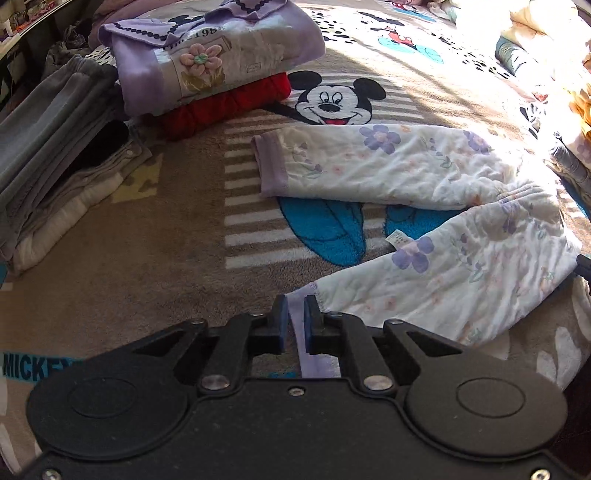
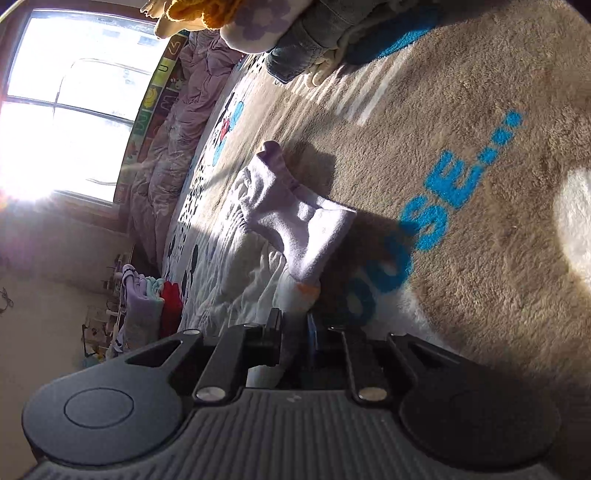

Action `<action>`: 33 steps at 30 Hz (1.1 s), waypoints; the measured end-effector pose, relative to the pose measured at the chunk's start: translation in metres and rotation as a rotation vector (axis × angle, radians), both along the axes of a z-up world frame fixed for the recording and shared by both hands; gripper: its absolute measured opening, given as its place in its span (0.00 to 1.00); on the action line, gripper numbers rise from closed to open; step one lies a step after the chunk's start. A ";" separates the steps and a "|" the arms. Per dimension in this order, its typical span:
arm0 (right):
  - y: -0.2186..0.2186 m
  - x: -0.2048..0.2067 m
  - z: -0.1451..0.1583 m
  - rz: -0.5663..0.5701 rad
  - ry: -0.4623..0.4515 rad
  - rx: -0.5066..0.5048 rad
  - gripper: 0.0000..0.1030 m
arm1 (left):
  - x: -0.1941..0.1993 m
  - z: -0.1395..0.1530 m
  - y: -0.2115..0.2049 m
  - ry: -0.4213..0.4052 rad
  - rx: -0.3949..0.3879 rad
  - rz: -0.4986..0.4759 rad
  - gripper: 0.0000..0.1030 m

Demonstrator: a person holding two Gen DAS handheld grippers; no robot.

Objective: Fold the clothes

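The left tool (image 1: 295, 321) pinches the lilac cuff of the floral trousers (image 1: 424, 221) at six o'clock. The right tool (image 2: 295, 328) grips the same garment (bunched, sunlit). Folded clothes (image 1: 207, 62) sit at eleven o'clock on the blanket (image 1: 147, 240).

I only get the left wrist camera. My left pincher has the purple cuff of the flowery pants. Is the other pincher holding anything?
Observer: Yes, the right gripper is shut on the floral pants at another spot.
Operator: What's far behind it?
Observer: A bright window, beyond the Mickey blanket.
Operator: Any more clothes over there?
Observer: An unfolded heap, with something orange-yellow knitted on top.
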State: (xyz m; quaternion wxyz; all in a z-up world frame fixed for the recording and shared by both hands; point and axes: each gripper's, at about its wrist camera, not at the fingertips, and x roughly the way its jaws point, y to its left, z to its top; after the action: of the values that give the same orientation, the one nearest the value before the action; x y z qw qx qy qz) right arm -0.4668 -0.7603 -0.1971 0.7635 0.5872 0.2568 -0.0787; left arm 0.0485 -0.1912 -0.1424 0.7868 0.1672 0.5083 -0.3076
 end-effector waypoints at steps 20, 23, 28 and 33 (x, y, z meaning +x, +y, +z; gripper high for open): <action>0.009 0.001 0.029 -0.135 -0.110 -0.258 0.15 | -0.025 -0.043 -0.020 0.149 0.030 -0.093 0.11; 0.018 -0.004 0.042 -0.132 -0.086 -0.374 0.15 | -0.022 -0.040 -0.010 0.179 0.017 -0.088 0.11; -0.003 -0.016 -0.003 -0.201 -0.013 -0.204 0.20 | -0.025 -0.050 -0.014 0.174 0.090 -0.105 0.16; -0.018 -0.022 -0.017 -0.231 -0.057 -0.127 0.23 | -0.021 -0.038 -0.013 0.122 0.080 -0.102 0.24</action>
State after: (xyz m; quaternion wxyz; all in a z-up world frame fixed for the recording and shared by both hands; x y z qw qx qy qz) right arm -0.4883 -0.7788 -0.2139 0.7922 0.5652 0.1603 -0.1653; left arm 0.0272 -0.2041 -0.1808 0.7303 0.2049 0.5581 -0.3364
